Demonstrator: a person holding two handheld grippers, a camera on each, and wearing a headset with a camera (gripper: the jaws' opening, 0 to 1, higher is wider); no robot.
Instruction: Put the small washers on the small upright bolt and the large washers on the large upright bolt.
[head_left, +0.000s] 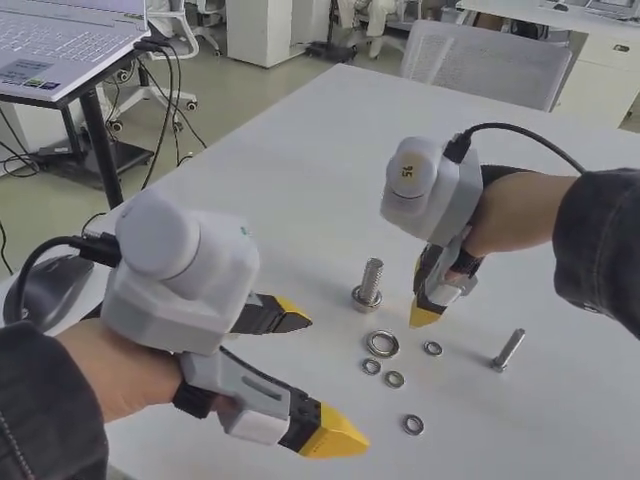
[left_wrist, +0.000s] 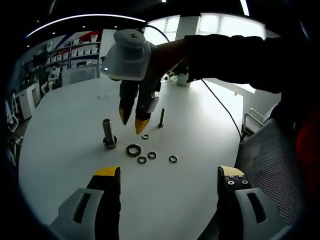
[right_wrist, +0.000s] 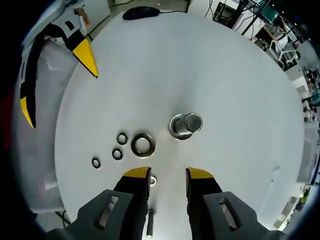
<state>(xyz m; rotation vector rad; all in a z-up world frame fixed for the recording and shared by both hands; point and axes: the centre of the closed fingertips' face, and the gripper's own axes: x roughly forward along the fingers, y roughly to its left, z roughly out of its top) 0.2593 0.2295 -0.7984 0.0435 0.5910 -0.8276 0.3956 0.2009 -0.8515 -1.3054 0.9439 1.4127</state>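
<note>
Both jaw pairs empty over the white table (head_left: 300, 180).

Your right gripper (head_left: 424, 317) points down, its yellow tips a little apart with nothing between them, just beside the large bolt (head_left: 369, 283): one, steel, threaded, upright on its wide base. Your left gripper (head_left: 315, 378) gapes wide, bare too. Near that bolt lie one large washer (head_left: 382, 344) and four small washers (head_left: 395, 379), flat shiny rings, none touching. One small bolt (head_left: 508, 349) lies on its side. Everything sits well in from the surface's edges, with smooth white room around.
</note>
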